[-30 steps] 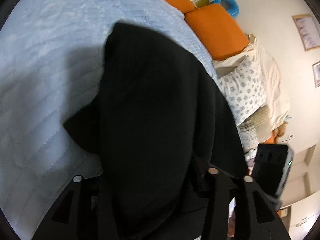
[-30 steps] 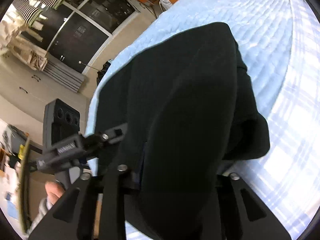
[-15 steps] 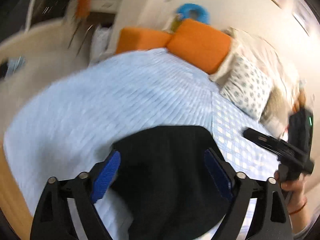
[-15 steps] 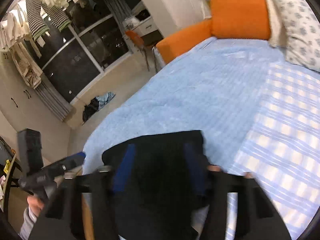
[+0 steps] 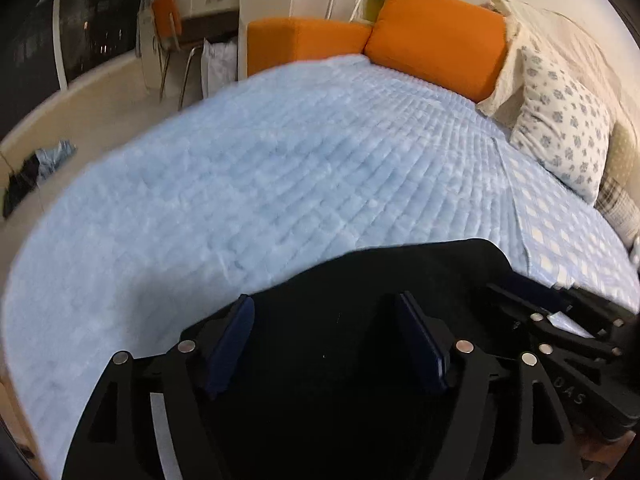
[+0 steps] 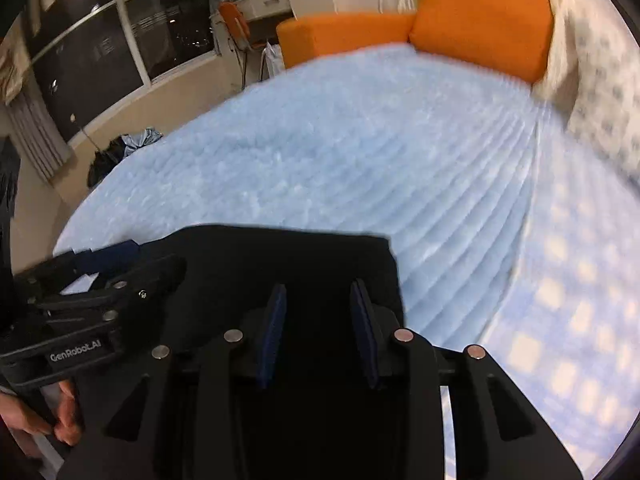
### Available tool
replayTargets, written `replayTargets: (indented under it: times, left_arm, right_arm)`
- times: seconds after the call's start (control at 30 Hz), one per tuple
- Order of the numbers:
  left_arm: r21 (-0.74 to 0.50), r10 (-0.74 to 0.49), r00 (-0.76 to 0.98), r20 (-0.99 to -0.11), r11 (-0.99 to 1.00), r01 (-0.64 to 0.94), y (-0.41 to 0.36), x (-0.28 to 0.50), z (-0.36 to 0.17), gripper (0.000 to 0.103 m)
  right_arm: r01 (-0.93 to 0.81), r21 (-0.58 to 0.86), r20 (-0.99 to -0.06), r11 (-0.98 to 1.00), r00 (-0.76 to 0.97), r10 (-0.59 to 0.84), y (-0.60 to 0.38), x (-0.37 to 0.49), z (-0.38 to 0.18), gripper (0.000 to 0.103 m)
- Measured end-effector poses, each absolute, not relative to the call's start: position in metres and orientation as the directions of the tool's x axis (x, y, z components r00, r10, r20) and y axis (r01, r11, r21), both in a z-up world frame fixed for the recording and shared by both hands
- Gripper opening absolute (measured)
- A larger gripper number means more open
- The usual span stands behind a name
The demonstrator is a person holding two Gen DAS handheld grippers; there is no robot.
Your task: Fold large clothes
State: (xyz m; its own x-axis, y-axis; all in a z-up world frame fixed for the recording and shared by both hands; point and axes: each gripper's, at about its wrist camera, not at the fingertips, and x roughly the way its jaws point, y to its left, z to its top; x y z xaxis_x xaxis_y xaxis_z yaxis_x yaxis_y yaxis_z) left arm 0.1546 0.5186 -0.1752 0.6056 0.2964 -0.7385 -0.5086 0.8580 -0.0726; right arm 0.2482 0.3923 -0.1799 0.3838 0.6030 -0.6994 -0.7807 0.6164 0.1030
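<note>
Black cloth lying folded at the near edge of the bed, under both tongs. Left tongs spread wide over it, pinching nothing. Right tongs spread too, less wide, also pinching nothing. Best now, likely: pat the fold flat, check edges line up, then grab two corners for the next fold. Slow and low, so nothing slides. Left view shows a spotted pillow clearly and the right tongs from the side. Right view blurs that pillow, but shows dark windows and a hand on the left tongs' handle.
</note>
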Motion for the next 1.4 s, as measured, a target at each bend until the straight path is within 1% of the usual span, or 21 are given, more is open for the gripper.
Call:
replayTargets:
  times: [0.03,0.07,0.1,0.13,0.17,0.2,0.27,0.33,0.37,0.4,0.47,0.53,0.63,0.7,0.77,0.87,0.9,0.93,1.03,1.3,1.4]
  left_arm:
    - [-0.03,0.342,0.626,-0.701,0.862,-0.506,0.508,0.145,-0.16,0.071]
    - [0.009,0.393,0.658,-0.643,0.863,-0.506,0.493,0.131,-0.141,0.072]
    - [0.029,0.426,0.697,-0.576,0.863,-0.504,0.476,0.112,-0.122,0.085]
    - [0.033,0.442,0.724,-0.53,0.863,-0.504,0.464,0.098,-0.11,0.101]
    - [0.047,0.47,0.759,-0.45,0.861,-0.506,0.443,0.072,-0.094,0.1]
    - [0.069,0.485,0.78,-0.395,0.862,-0.502,0.425,0.054,-0.083,0.1]
    - [0.121,0.519,0.803,-0.293,0.853,-0.507,0.385,0.017,-0.07,0.101]
    - [0.159,0.554,0.794,-0.248,0.832,-0.531,0.351,-0.011,-0.075,0.101]
    - [0.17,0.57,0.782,-0.253,0.822,-0.544,0.34,-0.017,-0.079,0.101]
    - [0.173,0.574,0.774,-0.268,0.819,-0.547,0.33,-0.022,-0.085,0.101]
    - [0.153,0.548,0.769,-0.33,0.835,-0.529,0.314,-0.027,-0.104,0.101]
    - [0.125,0.522,0.759,-0.389,0.846,-0.518,0.304,-0.028,-0.122,0.101]
    - [0.1,0.491,0.736,-0.466,0.856,-0.507,0.301,-0.027,-0.151,0.101]
    - [0.109,0.471,0.723,-0.505,0.866,-0.487,0.3,-0.026,-0.17,0.101]
    - [0.097,0.449,0.719,-0.53,0.875,-0.475,0.302,-0.031,-0.183,0.101]
    - [0.059,0.453,0.716,-0.531,0.862,-0.503,0.312,-0.043,-0.193,0.1]
    - [0.033,0.452,0.711,-0.54,0.855,-0.518,0.32,-0.046,-0.195,0.1]
    - [-0.003,0.44,0.714,-0.544,0.85,-0.527,0.327,-0.05,-0.197,0.1]
    - [-0.036,0.43,0.722,-0.542,0.847,-0.531,0.333,-0.056,-0.197,0.1]
    - [0.024,0.446,0.716,-0.537,0.857,-0.515,0.322,-0.053,-0.197,0.1]
    - [0.04,0.449,0.715,-0.536,0.859,-0.51,0.318,-0.053,-0.197,0.1]
  right_arm:
    - [-0.793,0.073,-0.649,0.605,0.422,0.633,0.383,0.238,-0.168,0.037]
    - [-0.805,0.056,-0.574,0.591,0.458,0.678,0.364,0.221,-0.151,0.054]
    - [-0.809,0.057,-0.53,0.585,0.472,0.704,0.347,0.209,-0.14,0.087]
    - [-0.815,0.072,-0.481,0.575,0.477,0.736,0.326,0.192,-0.129,0.097]
    - [-0.822,0.081,-0.441,0.563,0.477,0.76,0.31,0.181,-0.122,0.098]
    - [-0.827,0.08,-0.375,0.556,0.492,0.786,0.281,0.158,-0.11,0.098]
    - [-0.826,0.083,-0.304,0.558,0.512,0.803,0.246,0.132,-0.099,0.098]
    - [-0.83,0.095,-0.235,0.55,0.518,0.823,0.207,0.101,-0.094,0.098]
    - [-0.826,0.089,-0.224,0.557,0.528,0.819,0.195,0.09,-0.094,0.098]
    - [-0.819,0.072,-0.235,0.569,0.54,0.808,0.184,0.076,-0.097,0.098]
    - [-0.814,0.07,-0.259,0.577,0.544,0.798,0.172,0.061,-0.107,0.099]
    - [-0.828,0.081,-0.318,0.555,0.506,0.802,0.167,0.048,-0.125,0.098]
    - [-0.801,0.157,-0.384,0.577,0.489,0.783,0.161,0.05,-0.153,0.098]
    - [-0.789,0.159,-0.426,0.593,0.487,0.762,0.161,0.052,-0.166,0.098]
    - [-0.784,0.135,-0.448,0.606,0.497,0.743,0.163,0.05,-0.176,0.098]
    - [-0.731,-0.04,-0.457,0.682,0.62,0.638,0.171,0.043,-0.186,0.098]
    - [-0.73,-0.091,-0.442,0.677,0.639,0.629,0.173,0.039,-0.188,0.098]
    - [-0.74,-0.1,-0.441,0.665,0.632,0.637,0.174,0.038,-0.19,0.098]
    - [-0.766,-0.059,-0.457,0.64,0.59,0.665,0.175,0.041,-0.192,0.098]
    - [-0.785,-0.019,-0.468,0.619,0.554,0.688,0.176,0.042,-0.198,0.098]
    - [-0.786,-0.029,-0.467,0.618,0.557,0.687,0.177,0.041,-0.199,0.098]
